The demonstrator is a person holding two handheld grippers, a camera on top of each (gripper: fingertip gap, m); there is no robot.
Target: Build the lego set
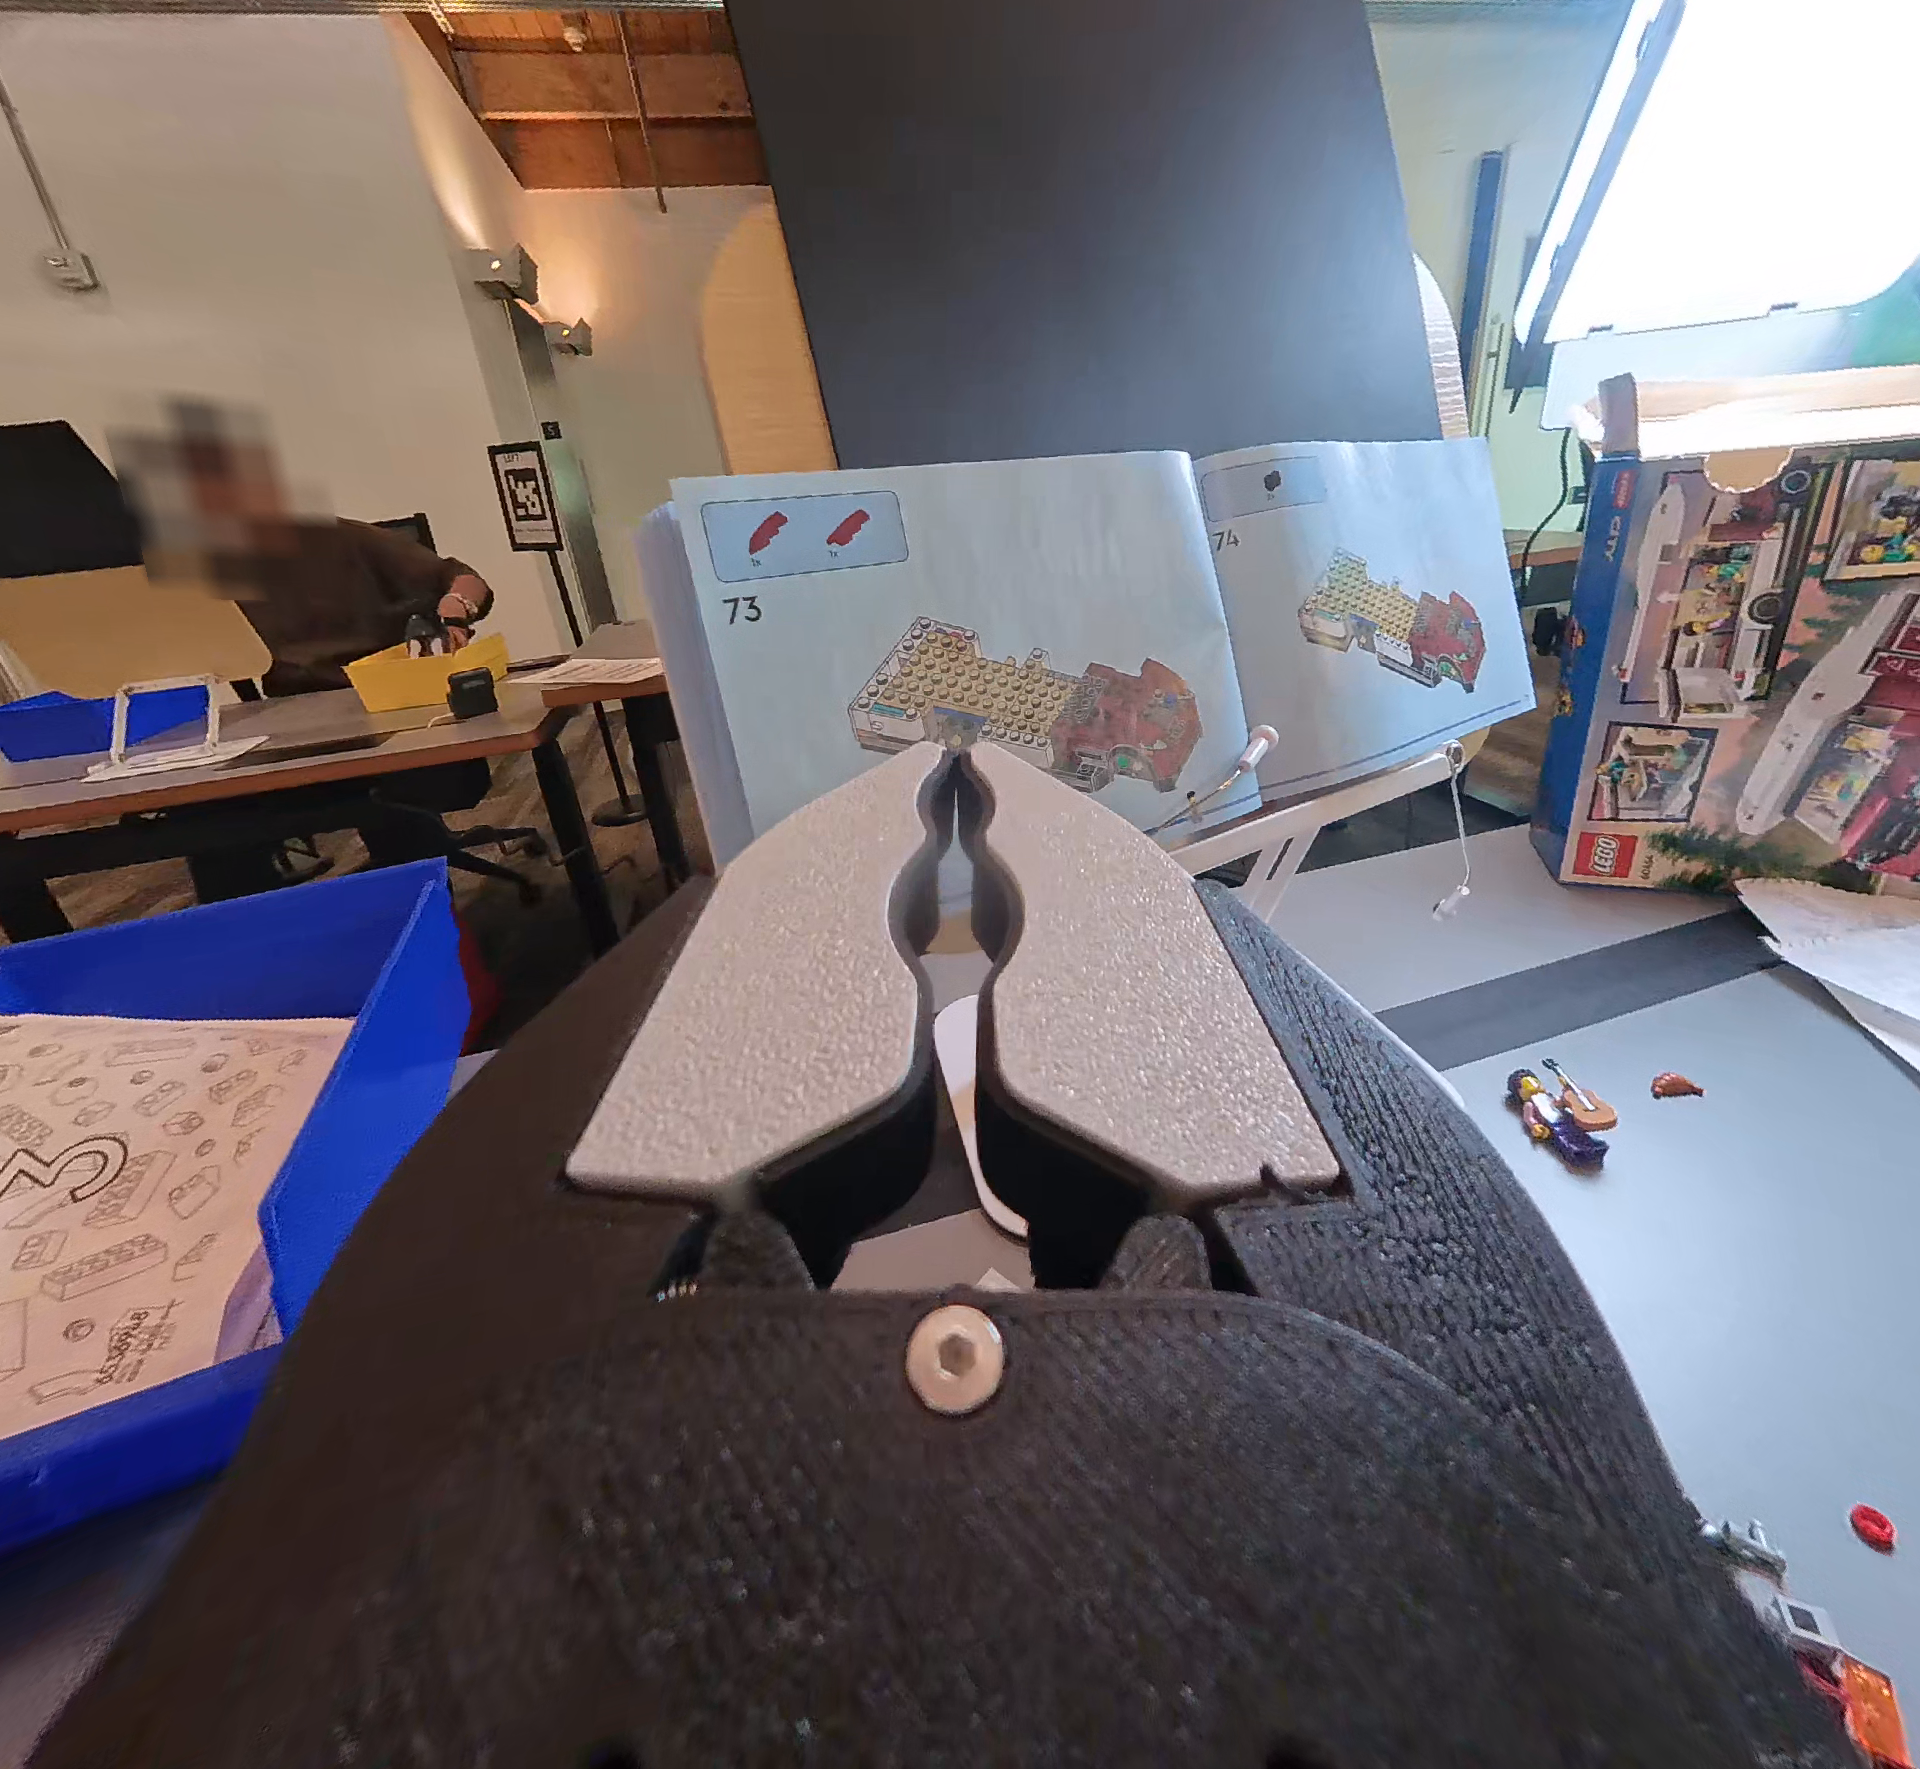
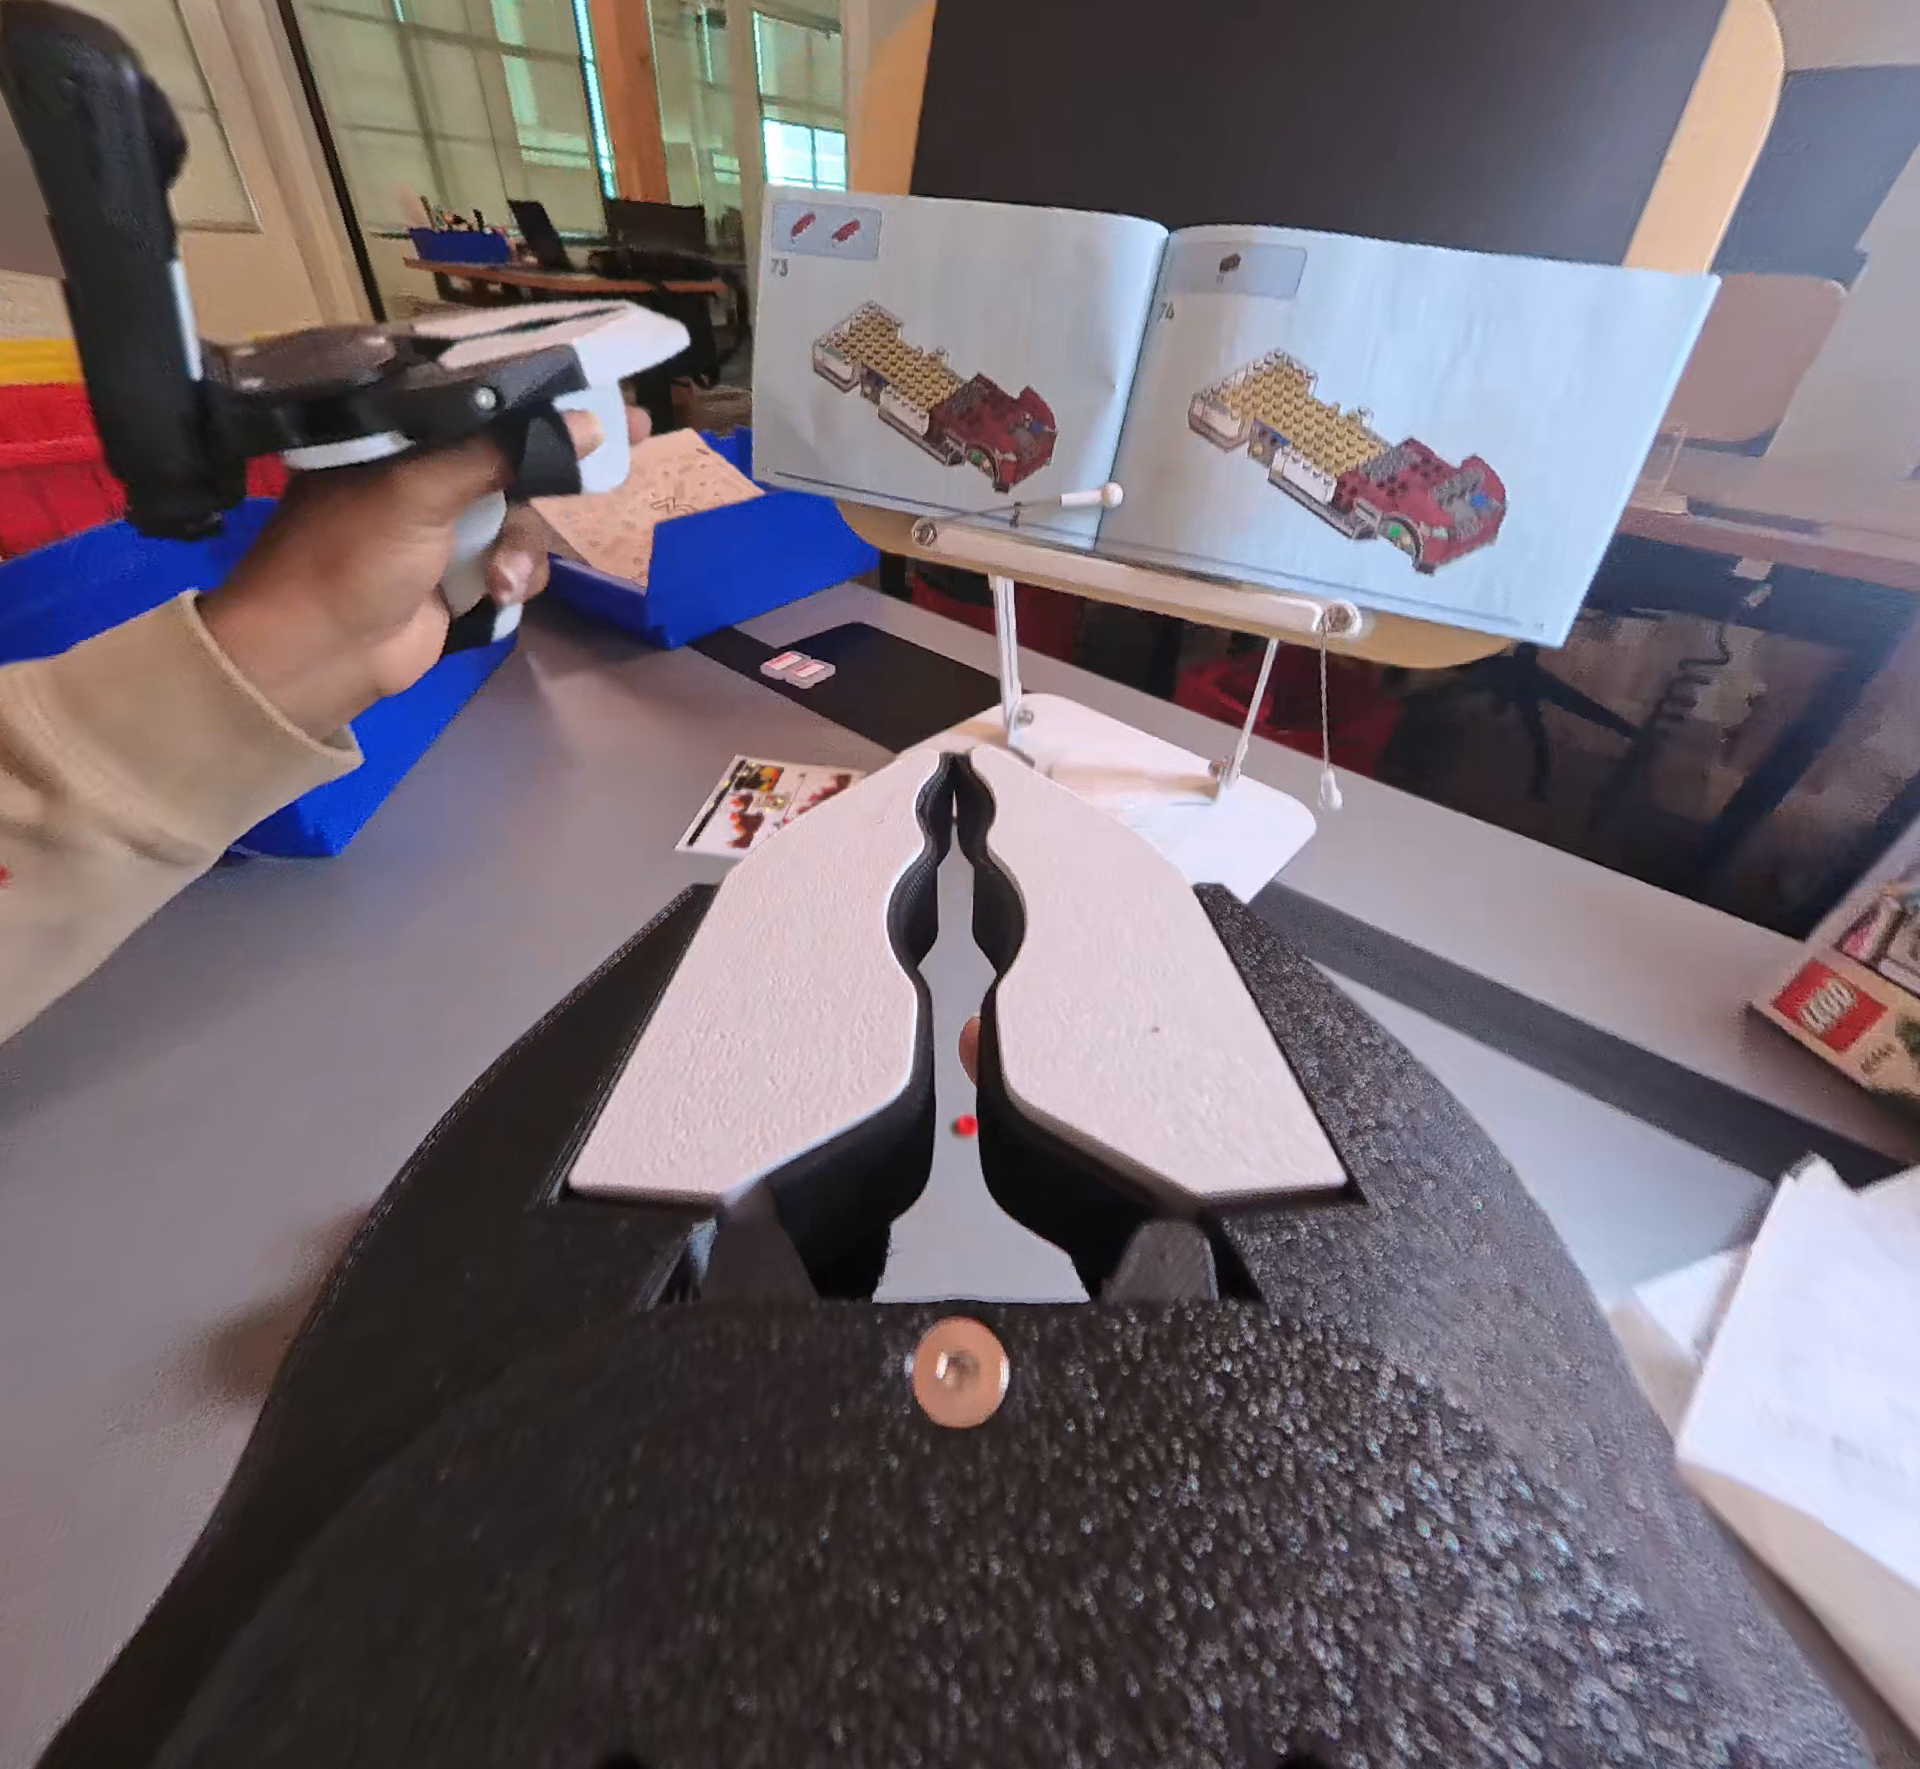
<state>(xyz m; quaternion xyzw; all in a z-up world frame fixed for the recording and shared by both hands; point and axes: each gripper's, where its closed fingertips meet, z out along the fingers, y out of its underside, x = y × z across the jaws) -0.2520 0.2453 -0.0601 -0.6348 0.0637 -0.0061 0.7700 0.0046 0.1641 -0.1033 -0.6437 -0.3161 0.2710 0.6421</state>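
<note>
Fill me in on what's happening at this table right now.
A person holds a gripper in each hand above a grey table. The left gripper and the right gripper are both shut and hold nothing. Both point at an open instruction booklet on a white stand. Blue bins, a toy box and a small figure lie around.

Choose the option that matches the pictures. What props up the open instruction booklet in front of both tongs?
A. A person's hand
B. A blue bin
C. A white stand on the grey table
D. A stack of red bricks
C: in the right wrist view the open booklet rests on the ledge of a white stand, whose base sits on the grey table.
</note>
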